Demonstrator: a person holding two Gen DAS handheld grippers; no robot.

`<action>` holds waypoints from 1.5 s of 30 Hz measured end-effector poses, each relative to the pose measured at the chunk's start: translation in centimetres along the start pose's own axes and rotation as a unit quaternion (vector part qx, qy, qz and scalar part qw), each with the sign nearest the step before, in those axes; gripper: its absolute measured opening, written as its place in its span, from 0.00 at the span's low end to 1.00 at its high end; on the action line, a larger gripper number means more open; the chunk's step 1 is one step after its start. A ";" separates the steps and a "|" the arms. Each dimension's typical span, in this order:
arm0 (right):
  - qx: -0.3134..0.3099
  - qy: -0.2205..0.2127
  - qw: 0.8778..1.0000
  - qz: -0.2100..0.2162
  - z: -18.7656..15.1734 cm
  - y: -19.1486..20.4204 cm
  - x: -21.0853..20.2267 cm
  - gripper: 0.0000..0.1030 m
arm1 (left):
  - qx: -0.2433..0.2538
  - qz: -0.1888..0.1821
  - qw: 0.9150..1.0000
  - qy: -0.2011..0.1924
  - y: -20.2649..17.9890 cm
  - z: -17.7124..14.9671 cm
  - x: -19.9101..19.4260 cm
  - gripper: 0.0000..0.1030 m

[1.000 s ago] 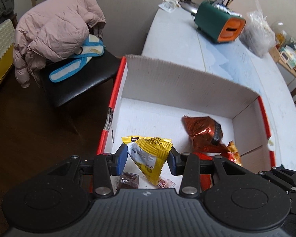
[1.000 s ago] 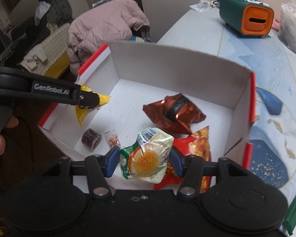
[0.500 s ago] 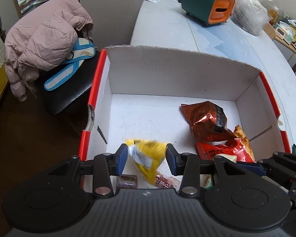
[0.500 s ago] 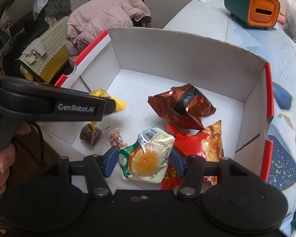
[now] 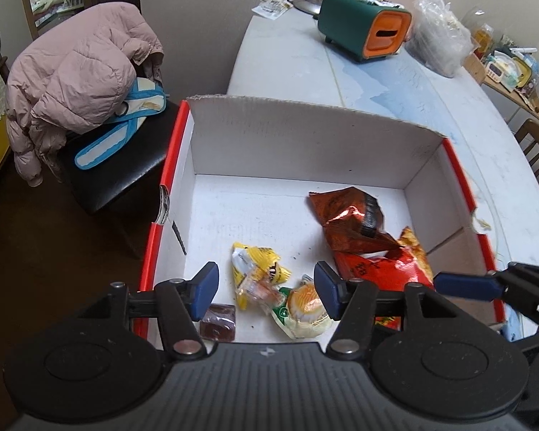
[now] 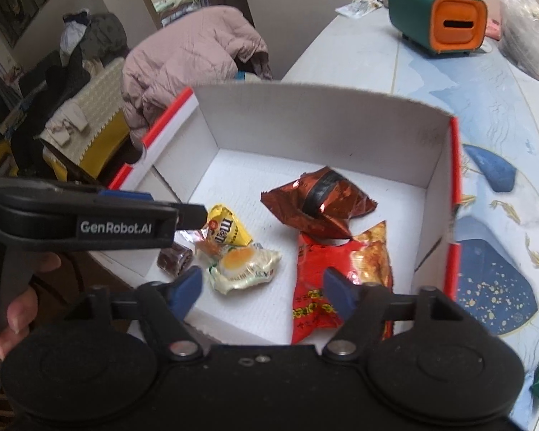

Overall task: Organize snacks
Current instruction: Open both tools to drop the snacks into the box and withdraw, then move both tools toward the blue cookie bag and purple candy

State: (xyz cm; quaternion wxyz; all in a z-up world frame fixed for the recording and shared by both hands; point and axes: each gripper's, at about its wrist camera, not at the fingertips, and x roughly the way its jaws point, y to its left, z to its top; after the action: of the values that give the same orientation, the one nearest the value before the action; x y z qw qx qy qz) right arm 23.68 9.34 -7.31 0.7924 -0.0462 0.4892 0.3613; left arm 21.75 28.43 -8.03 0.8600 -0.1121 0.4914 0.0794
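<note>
- My left tongs (image 5: pixel 266 289) hang spread and empty over the near end of the box (image 5: pixel 305 136); the right tongs (image 6: pixel 260 289) are spread too, holding nothing
- Beneath them the yellow candy bag (image 5: pixel 257 262) and the pale green noodle pack (image 5: pixel 305 307) lie loose on the box floor, touching, with a small clear-wrapped sweet (image 5: pixel 258 291) on top and a dark brown wrapped piece (image 5: pixel 217 323) just beside
- The step, as I judge it, is letting go and backing out: I would lift both tongs straight up, fingers wide, so no foil edge catches
- Further in lie a brown foil bag (image 5: pixel 348 215) overlapping a red chip bag (image 5: pixel 381 265)
- The box walls hem me in, and the two tongs sit near each other, so I would withdraw one at a time
- Beyond on the worktop (image 5: pixel 298 57) stand a green and orange holder (image 5: pixel 363 32) and a plastic bag (image 5: pixel 438 43), well apart
</note>
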 end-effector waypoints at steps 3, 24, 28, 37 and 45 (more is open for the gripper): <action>0.010 -0.013 1.000 0.006 -0.2 -0.6 -1.4 0.79 | -0.001 -0.008 1.000 -0.007 -0.6 -0.3 -1.0 0.56; 0.031 -0.092 0.995 -0.009 -3.7 -7.0 -11.8 0.99 | 0.016 -0.052 0.996 -0.073 -7.3 -3.4 -8.2 0.78; 0.037 -0.097 0.994 -0.017 -4.9 -9.1 -13.3 0.99 | 0.019 -0.059 0.996 -0.072 -9.4 -4.3 -8.4 0.80; 0.074 -0.102 0.992 -0.027 -7.8 -13.8 -15.5 1.00 | 0.027 -0.085 0.995 -0.043 -14.3 -6.1 -6.8 0.90; 0.101 -0.084 0.990 -0.044 -11.4 -16.9 -15.3 0.99 | 0.026 -0.078 0.996 -0.033 -17.4 -7.7 -5.3 0.90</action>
State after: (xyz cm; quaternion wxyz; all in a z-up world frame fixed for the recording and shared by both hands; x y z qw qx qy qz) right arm 21.72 -16.00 -5.58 0.8465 0.0427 0.4523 0.2776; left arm 17.01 9.45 -5.25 0.8820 -0.1250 0.4543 0.0033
